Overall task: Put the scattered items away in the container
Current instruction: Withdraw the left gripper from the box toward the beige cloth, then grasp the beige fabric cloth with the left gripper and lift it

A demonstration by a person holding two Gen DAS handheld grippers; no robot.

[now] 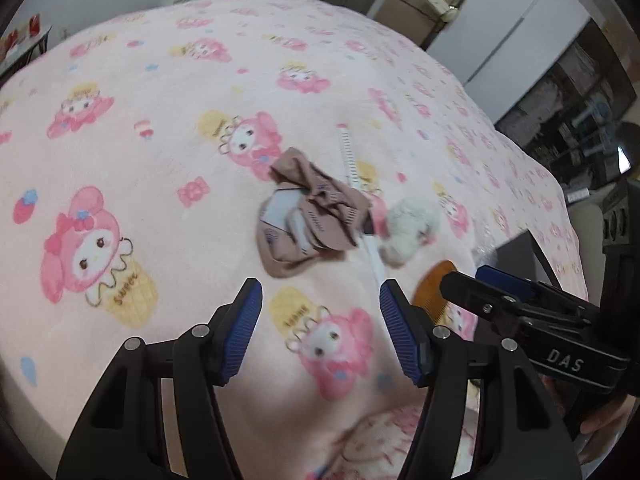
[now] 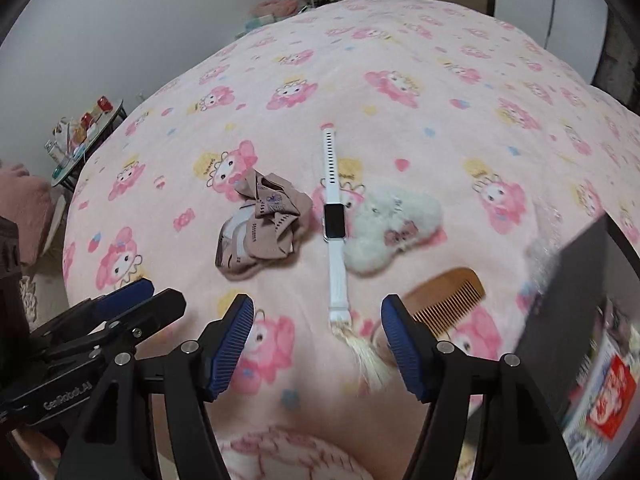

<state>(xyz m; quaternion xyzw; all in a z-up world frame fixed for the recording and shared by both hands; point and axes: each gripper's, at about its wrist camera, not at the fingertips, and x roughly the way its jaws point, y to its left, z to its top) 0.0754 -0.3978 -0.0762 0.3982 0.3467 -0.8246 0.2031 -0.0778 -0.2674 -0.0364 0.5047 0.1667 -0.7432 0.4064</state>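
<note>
On the pink cartoon blanket (image 2: 360, 80) lie crumpled brown socks (image 2: 262, 226), a white smartwatch (image 2: 333, 216), a fluffy white plush clip (image 2: 394, 226), a wooden comb (image 2: 448, 300) and a pale furry tassel (image 2: 366, 354). A dark container (image 2: 568, 304) stands at the right edge. My right gripper (image 2: 318, 340) is open and empty, just short of the watch strap end. My left gripper (image 1: 320, 328) is open and empty, below the socks (image 1: 308, 216); the watch (image 1: 352, 160), plush (image 1: 408, 228), comb (image 1: 434, 292) and container (image 1: 520, 256) show to its right.
A small table with red items (image 2: 84, 132) stands past the bed's left side. Shelves and a wardrobe (image 1: 560, 92) stand beyond the bed's far right. A printed red-and-white package (image 2: 608, 400) sits by the container. Each gripper shows in the other's view.
</note>
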